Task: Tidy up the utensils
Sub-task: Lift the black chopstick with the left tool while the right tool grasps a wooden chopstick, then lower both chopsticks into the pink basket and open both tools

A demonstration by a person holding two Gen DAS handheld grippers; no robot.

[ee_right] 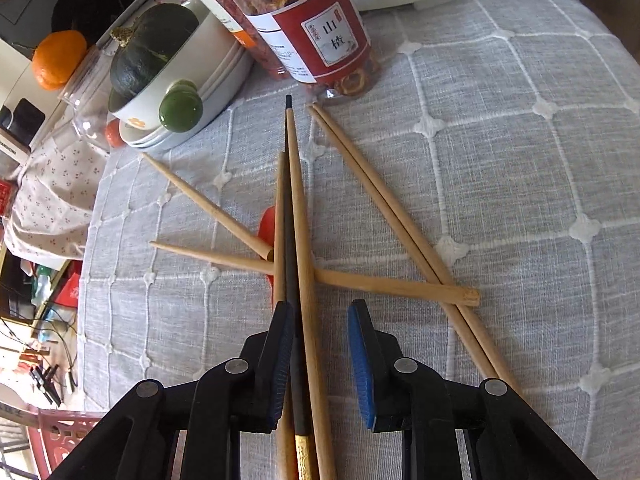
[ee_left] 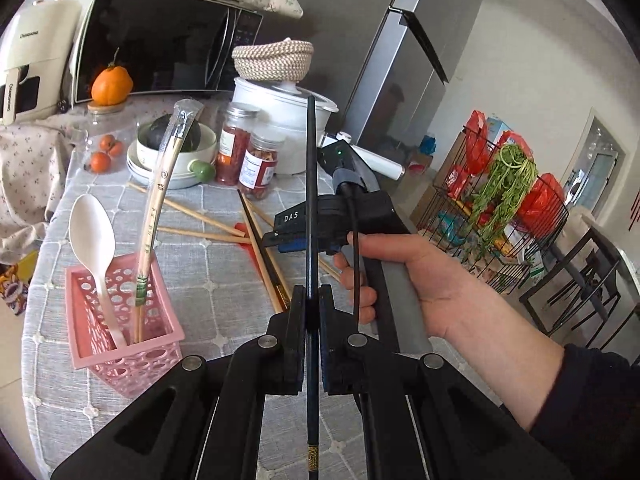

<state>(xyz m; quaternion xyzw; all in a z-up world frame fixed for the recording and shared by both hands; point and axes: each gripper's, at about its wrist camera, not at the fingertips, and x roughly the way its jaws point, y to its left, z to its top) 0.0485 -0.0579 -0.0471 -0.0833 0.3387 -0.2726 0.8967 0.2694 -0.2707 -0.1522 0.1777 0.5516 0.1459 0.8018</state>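
Note:
My left gripper [ee_left: 312,296] is shut on a black chopstick [ee_left: 311,180] that stands nearly upright between its pads. To its left is a pink perforated basket [ee_left: 120,344] holding a white spoon [ee_left: 92,236] and a wrapped pair of chopsticks [ee_left: 160,192]. My right gripper [ee_right: 320,312] hangs low over a pile of loose chopsticks on the grey tablecloth [ee_right: 500,160]. Its jaws are open, with a second black chopstick [ee_right: 289,208] and a wooden chopstick [ee_right: 299,208] lying between them. The left pad is close beside the black one; a gap remains at the right pad.
More wooden chopsticks [ee_right: 384,208] lie crossed around the pile, over a small red object [ee_right: 266,228]. Behind stand two jars [ee_right: 320,28], a bowl with a dark squash [ee_right: 160,56] on stacked plates, a white cooker [ee_left: 288,120] and a microwave [ee_left: 160,44]. A wire rack [ee_left: 500,208] stands off the table's right.

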